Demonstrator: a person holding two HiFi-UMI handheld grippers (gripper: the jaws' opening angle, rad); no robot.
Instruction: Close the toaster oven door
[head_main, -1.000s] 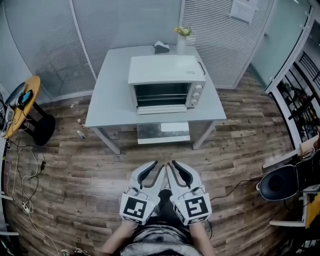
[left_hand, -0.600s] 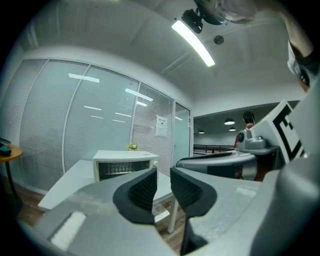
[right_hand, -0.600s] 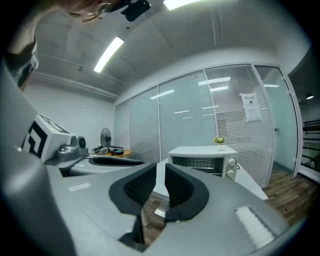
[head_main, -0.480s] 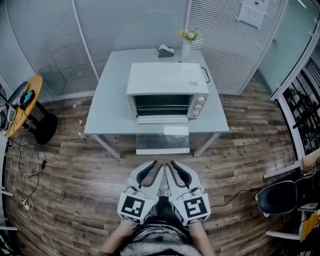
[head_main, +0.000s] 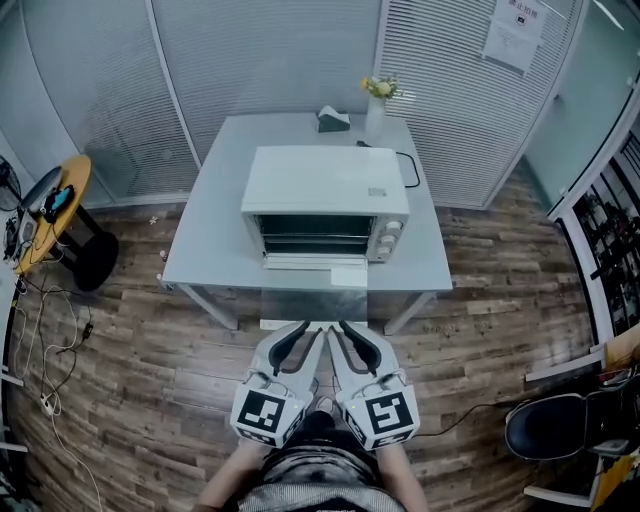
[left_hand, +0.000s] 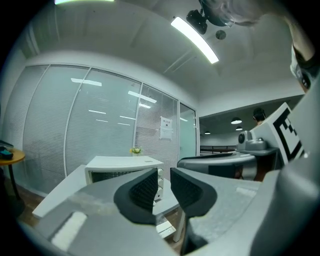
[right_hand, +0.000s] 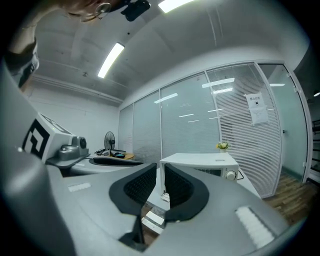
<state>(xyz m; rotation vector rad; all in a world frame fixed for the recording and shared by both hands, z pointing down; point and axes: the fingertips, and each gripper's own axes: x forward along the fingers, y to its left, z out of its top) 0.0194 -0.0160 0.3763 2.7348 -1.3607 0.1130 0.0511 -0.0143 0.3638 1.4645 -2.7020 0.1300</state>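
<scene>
Directly beyond left tongs (head_main: 312, 330) and right tongs (head_main: 342, 328) lies oven door (head_main: 313, 305).

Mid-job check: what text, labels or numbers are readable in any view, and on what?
No text is readable.
Paper notice on the blinds: print too small.
Label on the toaster oven top: too small.
Cube markers: black-and-white patterns, no letters.
</scene>
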